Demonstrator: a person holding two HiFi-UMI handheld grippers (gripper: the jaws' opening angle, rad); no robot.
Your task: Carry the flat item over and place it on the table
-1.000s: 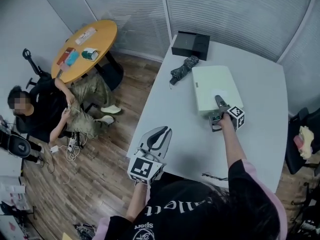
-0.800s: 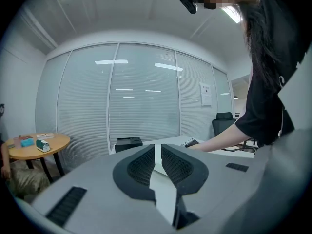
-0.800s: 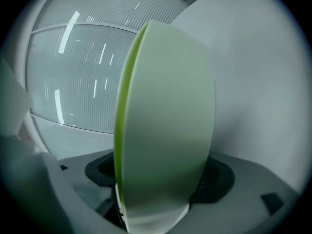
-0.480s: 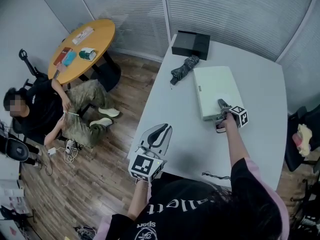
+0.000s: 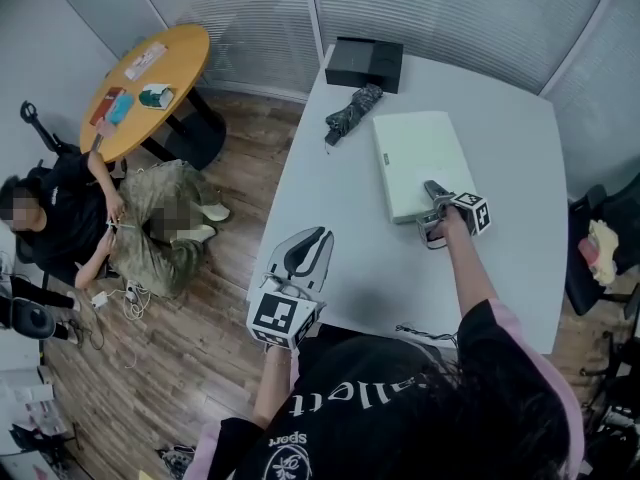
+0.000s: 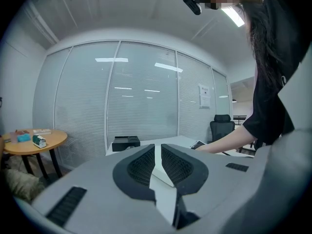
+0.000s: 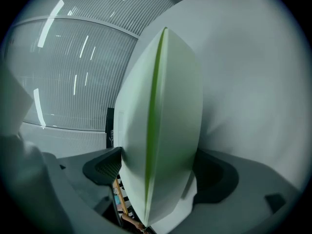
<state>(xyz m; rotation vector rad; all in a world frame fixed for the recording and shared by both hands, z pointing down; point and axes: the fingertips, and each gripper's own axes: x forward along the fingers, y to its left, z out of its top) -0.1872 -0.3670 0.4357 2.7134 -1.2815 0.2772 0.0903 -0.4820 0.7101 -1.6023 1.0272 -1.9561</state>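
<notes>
The flat item (image 5: 412,156) is a pale green-white slab lying on the white table (image 5: 500,268), right of centre. My right gripper (image 5: 432,214) sits at its near edge. In the right gripper view the flat item (image 7: 161,111) fills the space between the jaws of my right gripper (image 7: 161,172). The jaws are opening and the pads stand beside its faces. My left gripper (image 5: 306,252) hovers over the table's near left edge, apart from the item. In the left gripper view my left gripper (image 6: 157,162) has its pads together with nothing between them.
A black box (image 5: 364,64) and a dark folded umbrella (image 5: 348,114) lie at the table's far end. A thin cable (image 5: 425,333) lies near the front edge. A round wooden table (image 5: 150,80) and a seated person (image 5: 70,218) are at the left, and a chair (image 5: 600,258) at the right.
The right gripper stays at the flat item's near edge while the item has settled flat on the table. The head view has shifted slightly. The left gripper has barely moved.
</notes>
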